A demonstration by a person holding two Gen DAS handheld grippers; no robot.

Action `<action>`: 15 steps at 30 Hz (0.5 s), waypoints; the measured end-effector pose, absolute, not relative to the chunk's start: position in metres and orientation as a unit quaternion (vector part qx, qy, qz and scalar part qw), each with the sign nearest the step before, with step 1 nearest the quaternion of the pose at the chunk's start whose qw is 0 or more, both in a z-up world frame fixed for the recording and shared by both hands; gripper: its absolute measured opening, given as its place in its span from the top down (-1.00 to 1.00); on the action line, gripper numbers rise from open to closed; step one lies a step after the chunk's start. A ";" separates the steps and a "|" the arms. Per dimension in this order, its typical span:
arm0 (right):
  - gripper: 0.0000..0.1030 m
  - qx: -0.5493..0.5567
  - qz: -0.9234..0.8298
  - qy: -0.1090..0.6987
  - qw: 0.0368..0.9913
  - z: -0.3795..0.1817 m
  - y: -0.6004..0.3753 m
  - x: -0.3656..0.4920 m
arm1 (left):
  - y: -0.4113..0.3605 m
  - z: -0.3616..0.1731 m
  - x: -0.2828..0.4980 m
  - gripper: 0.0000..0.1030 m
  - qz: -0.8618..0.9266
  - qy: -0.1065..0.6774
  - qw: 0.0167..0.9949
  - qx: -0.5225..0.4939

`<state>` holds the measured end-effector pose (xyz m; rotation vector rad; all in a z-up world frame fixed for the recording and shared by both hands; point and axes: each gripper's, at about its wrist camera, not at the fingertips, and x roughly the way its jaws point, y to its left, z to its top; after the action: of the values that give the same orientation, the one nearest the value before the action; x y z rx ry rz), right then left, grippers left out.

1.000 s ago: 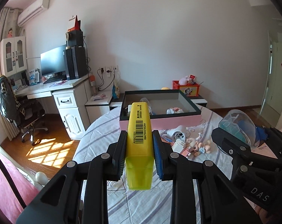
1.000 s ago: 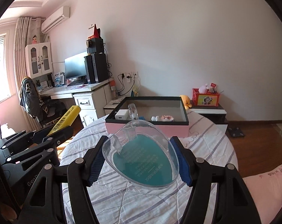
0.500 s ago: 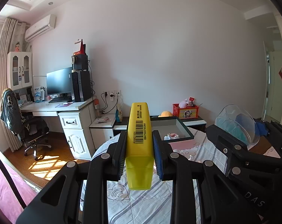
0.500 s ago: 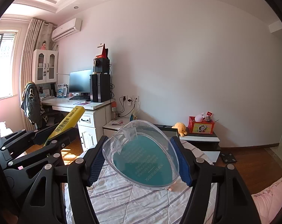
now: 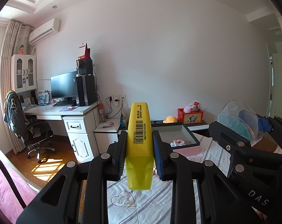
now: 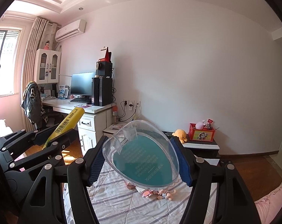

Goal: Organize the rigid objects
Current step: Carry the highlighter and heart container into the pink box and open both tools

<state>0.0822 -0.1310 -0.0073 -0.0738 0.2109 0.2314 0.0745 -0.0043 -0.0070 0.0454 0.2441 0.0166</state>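
So the yellow highlighter is pinched in the left gripper, and the right gripper clamps a clear plastic case; at 1 o'clock the pink tray holds a small toy

A plain pale wall fills the space beyond the tongs. Left of them stands a white desk with a dark monitor and a black computer tower, an office chair draped with a jacket beside it. Higher on the left hang an air conditioner, beige curtains and a barred window. Sunlight patches the wooden floor below the left tongs
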 end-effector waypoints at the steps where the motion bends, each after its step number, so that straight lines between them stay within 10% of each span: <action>1: -0.33 -0.037 0.115 0.106 0.987 -0.009 -0.131 0.086 | -0.005 -0.007 0.079 0.48 0.009 0.123 0.992 0.024; 15: -0.33 -0.047 0.107 0.163 0.980 -0.033 -0.146 0.234 | -0.022 -0.034 0.247 0.48 -0.058 0.215 0.975 0.021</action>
<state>0.2338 -0.1457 -0.0328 -0.0956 0.3275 0.2157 0.2474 -0.0221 -0.0340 0.0417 0.4347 -0.1161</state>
